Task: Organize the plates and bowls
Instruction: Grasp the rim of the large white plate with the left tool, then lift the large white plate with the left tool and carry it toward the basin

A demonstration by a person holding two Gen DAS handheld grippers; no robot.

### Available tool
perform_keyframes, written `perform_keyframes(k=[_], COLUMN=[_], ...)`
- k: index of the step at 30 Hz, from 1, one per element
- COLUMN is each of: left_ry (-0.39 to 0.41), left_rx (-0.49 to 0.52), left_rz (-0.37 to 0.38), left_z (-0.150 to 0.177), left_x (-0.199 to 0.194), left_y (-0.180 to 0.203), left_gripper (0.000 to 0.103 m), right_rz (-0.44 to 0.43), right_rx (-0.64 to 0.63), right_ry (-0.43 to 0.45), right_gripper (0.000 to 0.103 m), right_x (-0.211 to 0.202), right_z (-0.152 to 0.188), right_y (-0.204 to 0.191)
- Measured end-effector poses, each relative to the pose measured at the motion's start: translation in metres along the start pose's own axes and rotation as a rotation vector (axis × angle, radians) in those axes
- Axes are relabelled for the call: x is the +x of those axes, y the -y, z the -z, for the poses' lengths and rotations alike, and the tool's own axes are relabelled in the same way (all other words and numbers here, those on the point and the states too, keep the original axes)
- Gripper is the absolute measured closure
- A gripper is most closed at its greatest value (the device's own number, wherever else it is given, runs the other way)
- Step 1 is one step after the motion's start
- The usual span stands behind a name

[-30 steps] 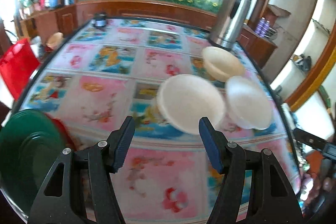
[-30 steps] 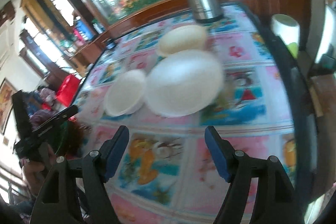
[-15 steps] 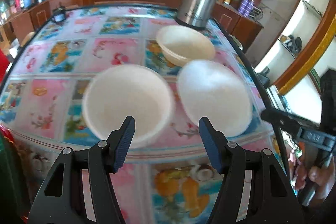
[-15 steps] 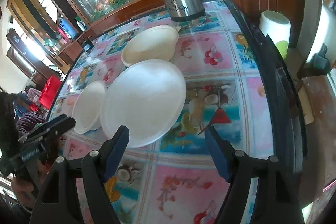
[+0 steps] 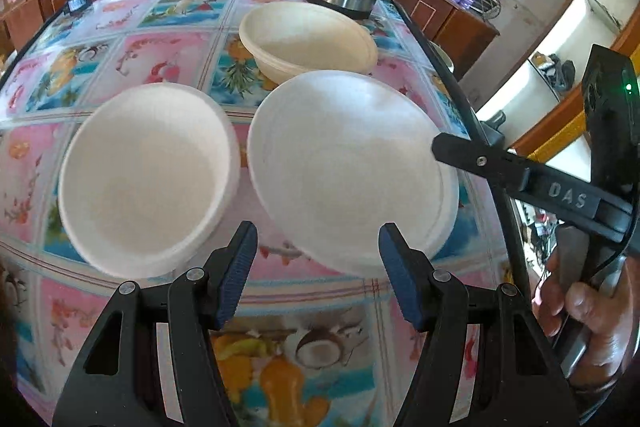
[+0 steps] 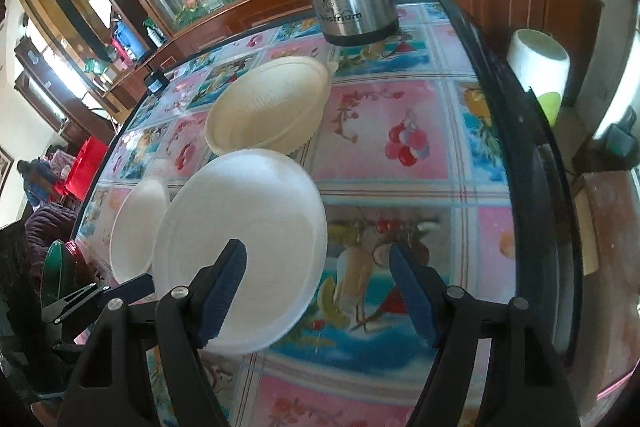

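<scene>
Though close-set: two bowls (image 5: 148, 175), one plate (image 5: 344, 167).

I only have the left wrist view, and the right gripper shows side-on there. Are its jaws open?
Observer: Yes. The right gripper is open and holds nothing. The near edge of the flat white plate lies partly behind its left finger.
Operator: Any more dishes past the white bowl on my left?
Observer: Yes. A green plate shows edge-on at the far left of the right wrist view, beyond the white bowl.
Operator: Anything beyond the table's right edge?
Observer: A white container with a green patch stands just past the edge of the table.
</scene>
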State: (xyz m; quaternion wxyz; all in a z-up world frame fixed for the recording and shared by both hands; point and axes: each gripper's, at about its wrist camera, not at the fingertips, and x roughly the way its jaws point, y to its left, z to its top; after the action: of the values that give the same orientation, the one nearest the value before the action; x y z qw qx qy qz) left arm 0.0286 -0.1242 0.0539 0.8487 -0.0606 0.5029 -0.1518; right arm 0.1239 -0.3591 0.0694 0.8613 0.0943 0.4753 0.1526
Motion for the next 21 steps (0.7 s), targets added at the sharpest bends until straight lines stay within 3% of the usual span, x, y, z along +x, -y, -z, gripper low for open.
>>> perform_keyframes(k=[6,8,9,10,12,21], left_ry=[-0.009,-0.005,-0.011,-0.021,-0.047,-0.056], left_rx=[0.009,0.025,0.039,0.042,0.034,0.067], left_rz=[0.003,-0.015,-0.03,-0.023,0.017,0.039], left_z=[-0.006,-0.006,-0.006,-0.007,-0.007,0.007], left_x=[0.021,0.026,0.03,0.034,0.04,0.019], left_y=[0.004,0.005,0.005,0.004,0.001,0.001], left_gripper=[0.04,0.056,0.079,0.086,0.087,0.087], right_rz=[0.006,0.017,0.024,0.028,0.025,0.032], right_rx=[-0.051,-0.058,-0.062,-0.065,-0.068,-0.071], right_ry=[-0.039,-0.043,-0.043,-0.041,-0.044,-0.049], right_gripper=[0.067,0.075,0.077,0.08,0.081,0.082], right_x=[0.021,0.023,0.023,0.023,0.02,-0.002], right_z=[-0.004,-0.002,0.0,0.001,0.007,0.033], right_y=[0.0,0.002,0.002,0.003,0.003,-0.005])
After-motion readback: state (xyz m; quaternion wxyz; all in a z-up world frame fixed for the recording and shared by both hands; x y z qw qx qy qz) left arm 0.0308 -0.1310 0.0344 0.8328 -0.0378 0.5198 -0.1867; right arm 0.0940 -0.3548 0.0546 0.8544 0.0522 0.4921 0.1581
